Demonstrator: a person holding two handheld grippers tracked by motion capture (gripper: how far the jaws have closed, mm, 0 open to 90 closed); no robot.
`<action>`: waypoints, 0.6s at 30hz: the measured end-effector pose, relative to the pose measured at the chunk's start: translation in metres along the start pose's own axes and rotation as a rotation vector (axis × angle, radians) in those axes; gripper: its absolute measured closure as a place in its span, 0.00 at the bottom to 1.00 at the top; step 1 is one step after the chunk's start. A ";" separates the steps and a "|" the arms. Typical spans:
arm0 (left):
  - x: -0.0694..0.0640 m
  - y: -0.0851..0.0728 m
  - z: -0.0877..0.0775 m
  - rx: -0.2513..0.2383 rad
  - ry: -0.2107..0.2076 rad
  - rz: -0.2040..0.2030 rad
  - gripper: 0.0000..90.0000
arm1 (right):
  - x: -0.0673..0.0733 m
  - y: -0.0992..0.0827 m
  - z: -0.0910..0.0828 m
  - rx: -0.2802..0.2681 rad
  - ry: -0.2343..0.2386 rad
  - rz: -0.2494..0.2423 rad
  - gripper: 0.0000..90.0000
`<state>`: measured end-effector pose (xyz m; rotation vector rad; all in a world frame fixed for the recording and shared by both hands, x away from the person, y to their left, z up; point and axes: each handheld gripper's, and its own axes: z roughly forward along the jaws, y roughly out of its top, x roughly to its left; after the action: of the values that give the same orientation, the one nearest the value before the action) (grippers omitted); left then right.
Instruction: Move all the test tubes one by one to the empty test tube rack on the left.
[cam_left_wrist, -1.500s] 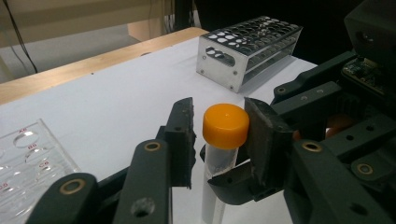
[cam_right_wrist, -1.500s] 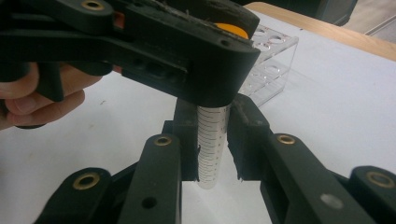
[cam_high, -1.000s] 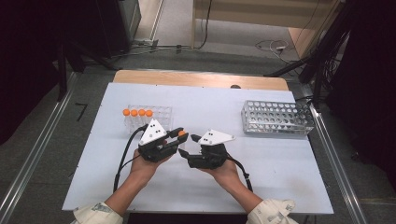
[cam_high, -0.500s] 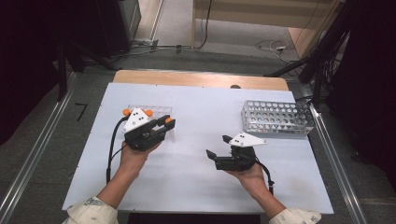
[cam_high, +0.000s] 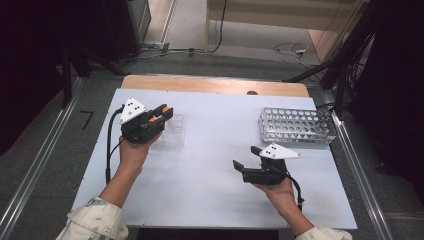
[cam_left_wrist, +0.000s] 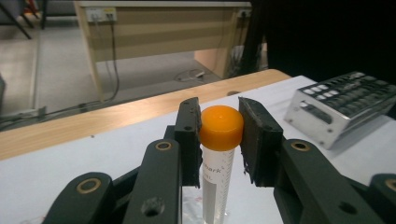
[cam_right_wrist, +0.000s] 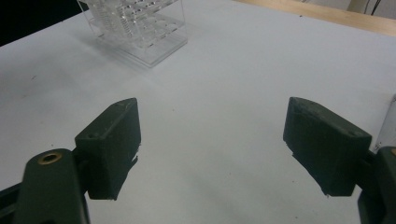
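Note:
My left gripper (cam_high: 166, 113) is shut on the orange cap of a clear tube (cam_left_wrist: 220, 128). The tube's printed body hangs down between the pads (cam_left_wrist: 188, 135). It hovers at the left end of a clear plastic rack (cam_high: 175, 134) on the white table. My right gripper (cam_high: 245, 157) lies low over the table to the right, pointing left. Its jaws have just been opening and now stand wide with nothing between them (cam_right_wrist: 212, 144). Ahead of it, the clear rack (cam_right_wrist: 140, 28) stands at the far left.
A metal tube rack (cam_high: 297, 125) with several holes stands at the back right, and is also seen beyond the left jaws (cam_left_wrist: 341, 105). The white table (cam_high: 215, 195) has a wooden strip (cam_high: 215, 85) along its far edge. Bare table lies between the two hands.
The hands have drawn apart from the table's middle. The left gripper carried the orange-capped tube left and away to the clear rack. The right gripper moved right and its jaws spread wider.

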<state>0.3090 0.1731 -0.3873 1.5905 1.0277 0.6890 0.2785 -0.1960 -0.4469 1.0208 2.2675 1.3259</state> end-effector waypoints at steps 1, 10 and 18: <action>0.002 0.000 0.002 0.000 0.006 -0.004 0.79 | 0.000 0.000 0.000 0.000 0.000 0.000 0.19; 0.006 -0.006 0.016 0.023 0.067 0.019 0.79 | 0.000 0.000 -0.001 -0.004 0.004 0.001 0.20; 0.004 -0.014 0.021 0.058 0.079 0.043 0.79 | 0.000 -0.001 -0.002 -0.005 0.004 0.006 0.20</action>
<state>0.3252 0.1678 -0.4066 1.6508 1.0818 0.7629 0.2770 -0.1978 -0.4463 1.0246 2.2647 1.3366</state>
